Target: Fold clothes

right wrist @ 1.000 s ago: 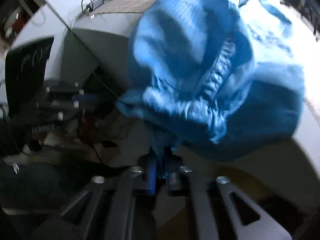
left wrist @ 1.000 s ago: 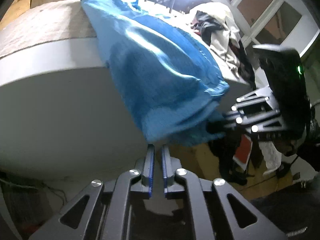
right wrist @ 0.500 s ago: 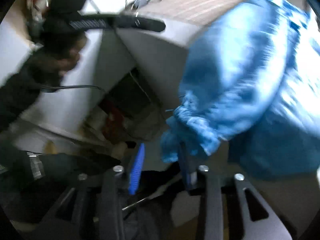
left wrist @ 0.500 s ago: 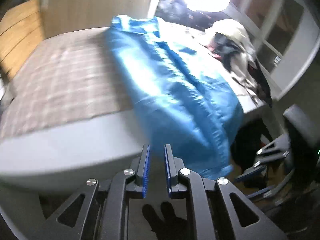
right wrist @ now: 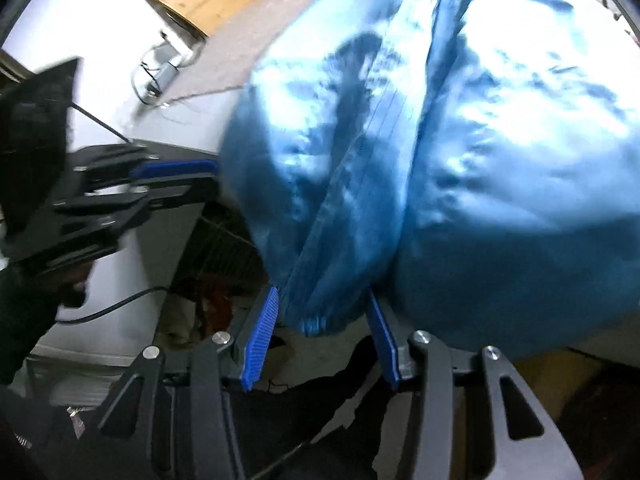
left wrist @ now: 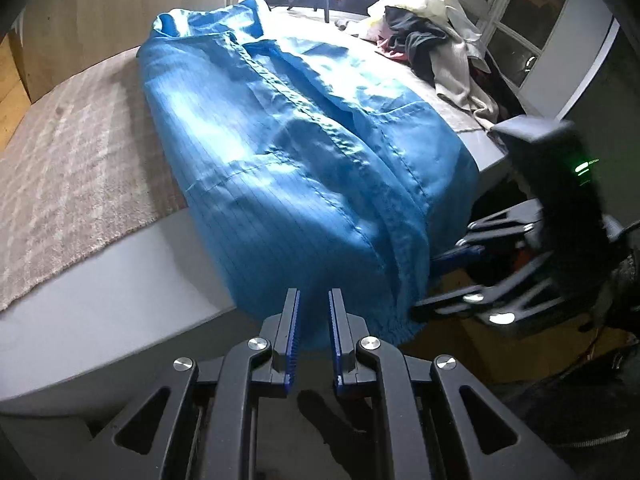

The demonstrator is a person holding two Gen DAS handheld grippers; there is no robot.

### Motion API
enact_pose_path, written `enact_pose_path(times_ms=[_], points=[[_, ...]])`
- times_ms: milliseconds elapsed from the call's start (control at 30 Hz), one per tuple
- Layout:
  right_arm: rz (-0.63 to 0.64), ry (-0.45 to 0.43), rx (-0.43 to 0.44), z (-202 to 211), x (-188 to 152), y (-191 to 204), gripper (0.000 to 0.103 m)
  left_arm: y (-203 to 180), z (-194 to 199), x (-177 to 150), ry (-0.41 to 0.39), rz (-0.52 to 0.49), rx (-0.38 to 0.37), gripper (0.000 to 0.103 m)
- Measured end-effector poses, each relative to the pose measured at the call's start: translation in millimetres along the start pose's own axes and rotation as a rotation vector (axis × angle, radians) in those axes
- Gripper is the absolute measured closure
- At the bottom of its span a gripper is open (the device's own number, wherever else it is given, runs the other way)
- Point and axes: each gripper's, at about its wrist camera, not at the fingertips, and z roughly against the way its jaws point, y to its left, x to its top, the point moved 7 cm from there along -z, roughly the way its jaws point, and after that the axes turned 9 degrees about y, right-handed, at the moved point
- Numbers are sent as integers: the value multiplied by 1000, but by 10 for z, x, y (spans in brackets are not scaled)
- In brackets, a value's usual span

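A shiny blue garment lies lengthwise on the bed and hangs over its near edge; it fills the right wrist view. My left gripper is slightly open and empty, just in front of the garment's hanging hem. My right gripper is open, with the elastic cuff end of the garment hanging between its pads, not clamped. The right gripper shows in the left wrist view at the garment's right hem, and the left gripper shows in the right wrist view.
The bed has a grey mattress side and a beige checked cover. A pile of other clothes lies at the far right of the bed by the window. Cables and clutter lie on the floor under the bed edge.
My right gripper has let go of the blue cuff and opened wide. The left gripper has risen above the bed edge and opened slightly. The garment now hangs loose over the edge.
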Motion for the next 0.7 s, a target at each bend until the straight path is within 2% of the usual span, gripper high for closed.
enact_pose_path(times_ms=[133, 233, 267, 300, 367, 433, 533, 700], points=[[13, 31, -22, 149, -103, -157, 99, 34, -4, -84, 7, 56, -16, 92], [43, 18, -43, 376, -163, -145, 90, 121, 10, -91, 4, 137, -35, 89], [56, -6, -55, 478, -165, -98, 78, 148, 18, -81, 1, 160, -34, 89], [38, -45, -87, 618, -184, -164, 61, 155, 20, -72, 1, 175, -35, 89], [-29, -133, -167, 898, -230, -409, 42, 170, 25, -53, 2, 204, -38, 86], [-104, -187, -217, 1086, -283, -660, 40, 172, 11, -44, 9, 224, -37, 75], [-220, -140, -205, 963, -366, -994, 40, 116, -135, -101, 57, 213, -32, 74], [-210, -85, -218, 619, -344, -1131, 40, 136, -409, -119, 129, 237, -46, 73]])
